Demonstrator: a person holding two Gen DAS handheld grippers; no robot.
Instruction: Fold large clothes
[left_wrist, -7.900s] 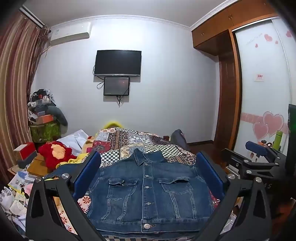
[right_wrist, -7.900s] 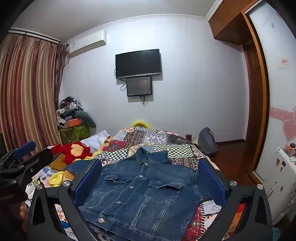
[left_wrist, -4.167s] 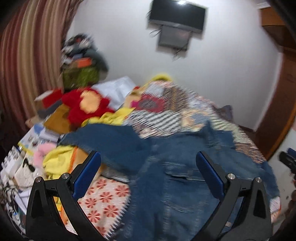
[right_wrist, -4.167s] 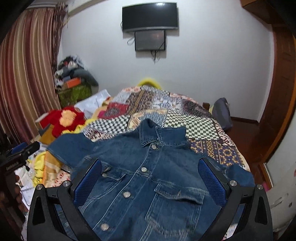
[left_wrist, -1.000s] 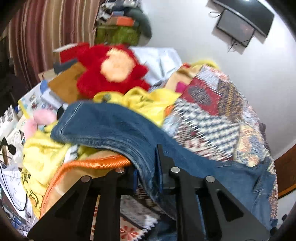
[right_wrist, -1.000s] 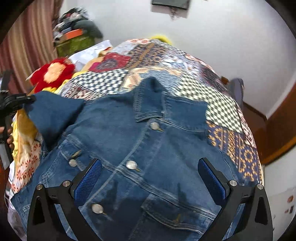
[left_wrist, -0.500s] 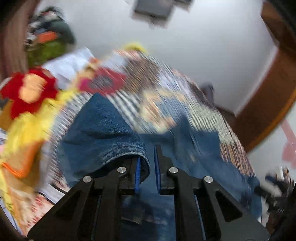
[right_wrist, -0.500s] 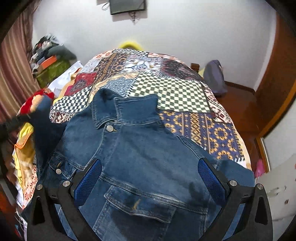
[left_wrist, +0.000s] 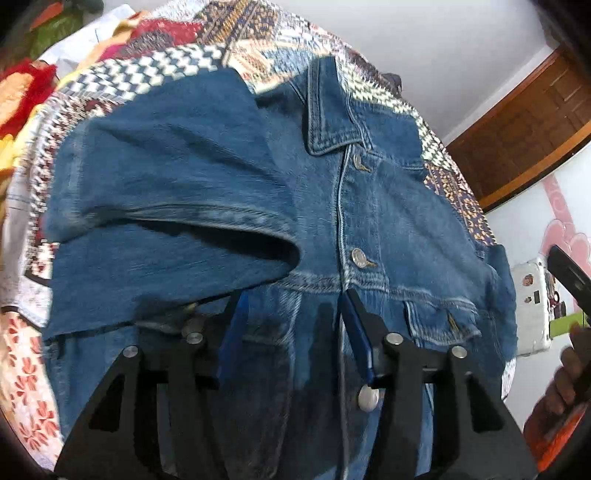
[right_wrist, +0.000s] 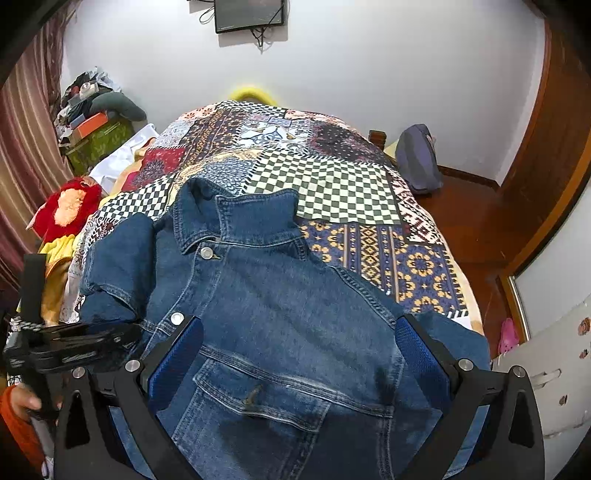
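The left gripper stands low at 6 o'clock of its own view, its two blue pads apart with only jacket front showing between them; it grasps nothing. The folded sleeve lies just beyond its tips, toward 10 o'clock, laid across the chest of the denim jacket.

The right gripper is spread wide, its pads at 8 and 4 o'clock of its view, hovering over the jacket and holding nothing. In this view the left gripper appears at 9 o'clock, just beside the sleeve.

Around the jacket: the patchwork quilt covers the bed under it; a red plush toy and yellow cloth lie at 9 to 10 o'clock beside the bed; a grey bag sits on the floor at 2 o'clock; a screen hangs on the wall at 12 o'clock. Nothing lies on top of the jacket except its own sleeve.

The jacket lies flat, front side up, buttons closed. Its long axis runs from 6 to 12 o'clock in the right view, with the collar pointing toward 12, to the far wall.
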